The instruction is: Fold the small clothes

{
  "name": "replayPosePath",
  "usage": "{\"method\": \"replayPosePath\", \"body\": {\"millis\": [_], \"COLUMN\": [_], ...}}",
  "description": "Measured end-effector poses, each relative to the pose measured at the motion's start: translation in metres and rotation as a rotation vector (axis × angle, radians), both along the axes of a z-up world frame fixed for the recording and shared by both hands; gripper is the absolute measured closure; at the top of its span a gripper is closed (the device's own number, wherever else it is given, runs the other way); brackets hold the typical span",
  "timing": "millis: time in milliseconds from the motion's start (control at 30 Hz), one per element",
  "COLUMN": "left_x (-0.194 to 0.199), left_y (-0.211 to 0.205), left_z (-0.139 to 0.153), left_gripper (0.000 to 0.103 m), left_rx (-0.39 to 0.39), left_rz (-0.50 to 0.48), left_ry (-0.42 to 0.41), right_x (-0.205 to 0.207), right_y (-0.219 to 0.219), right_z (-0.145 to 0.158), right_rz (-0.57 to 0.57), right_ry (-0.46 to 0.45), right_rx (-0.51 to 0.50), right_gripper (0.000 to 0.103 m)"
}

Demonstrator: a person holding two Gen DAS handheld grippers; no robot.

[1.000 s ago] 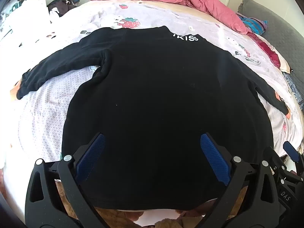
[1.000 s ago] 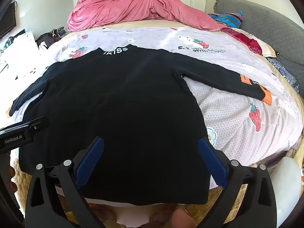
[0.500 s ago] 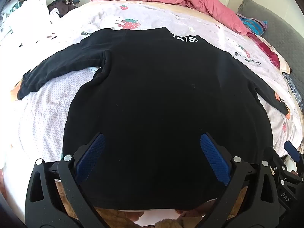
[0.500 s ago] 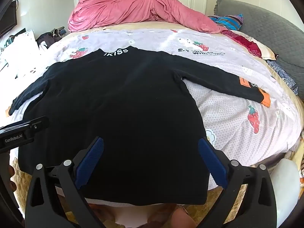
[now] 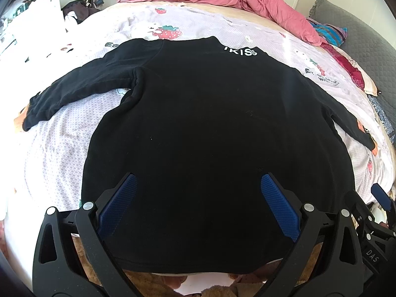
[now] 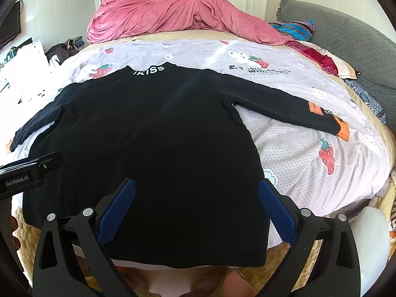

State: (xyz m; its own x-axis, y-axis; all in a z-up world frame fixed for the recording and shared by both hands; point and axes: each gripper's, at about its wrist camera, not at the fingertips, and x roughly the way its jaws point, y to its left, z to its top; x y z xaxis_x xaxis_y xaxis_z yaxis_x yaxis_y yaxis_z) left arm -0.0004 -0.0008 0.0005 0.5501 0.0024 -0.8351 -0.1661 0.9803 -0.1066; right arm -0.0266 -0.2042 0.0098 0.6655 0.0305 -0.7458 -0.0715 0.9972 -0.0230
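Bed, black sweater beyond spread hand-held gripper

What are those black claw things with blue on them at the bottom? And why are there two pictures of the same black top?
Those claws are grabbing tools. A person holds one in each hand, and each tool has a small camera looking forward along its two fingers. That is why there are two pictures: one comes from the left gripper, the other from the right gripper. The blue parts are the soft pads that pinch things.

Both tools are wide open and hold nothing. In front of them a black long-sleeved top lies flat on a bed sheet printed with strawberries, sleeves spread out to both sides. White letters show at its collar, and one sleeve has an orange cuff. A pink blanket is bunched at the far end. The top is not folded yet.
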Motion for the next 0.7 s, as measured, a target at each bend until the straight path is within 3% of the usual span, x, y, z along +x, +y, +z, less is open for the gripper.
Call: {"method": "replayPosePath", "body": {"millis": [700], "left_x": [-0.0007], "left_y": [0.0004], "left_z": [0.0017], "left_gripper": [0.009], "left_rx": [-0.005], "left_rz": [0.001], "left_ry": [0.0], "right_x": [0.0002], "right_y": [0.0004], "right_z": [0.0014], "right_rz": [-0.001], "right_ry": [0.0], "right_rx": [-0.005], "right_gripper": [0.004]}}
